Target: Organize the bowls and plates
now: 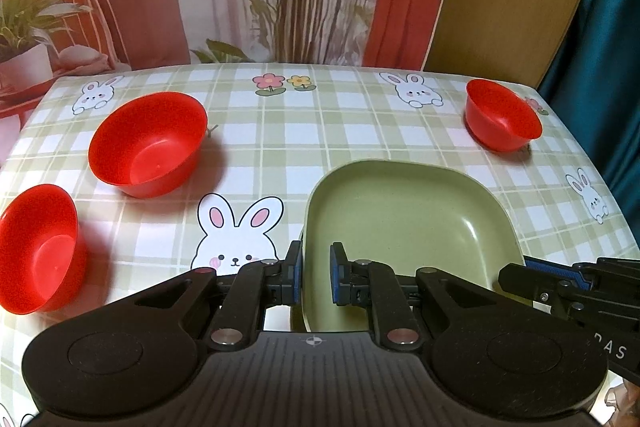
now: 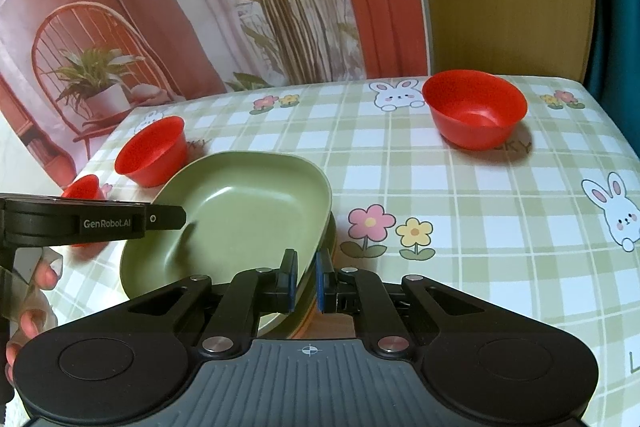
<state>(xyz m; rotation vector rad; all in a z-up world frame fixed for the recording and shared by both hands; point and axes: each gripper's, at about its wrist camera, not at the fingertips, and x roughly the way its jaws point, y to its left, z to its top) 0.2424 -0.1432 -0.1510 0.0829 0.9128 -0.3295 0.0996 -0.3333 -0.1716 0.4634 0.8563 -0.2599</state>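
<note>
Straddling the near rim of the sage-green rounded-square plastic plate, the left tongs are sitting slightly parted, not yet pinching; the right tongs are bracketing its right edge, seemingly atop another plate on the checked surface. It is looking light, stiff, slick: raised rim suits gripping.

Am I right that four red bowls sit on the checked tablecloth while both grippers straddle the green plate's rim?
Not quite: the left wrist view shows three red bowls, not four. Both the left gripper and right gripper do straddle the green plate.
</note>
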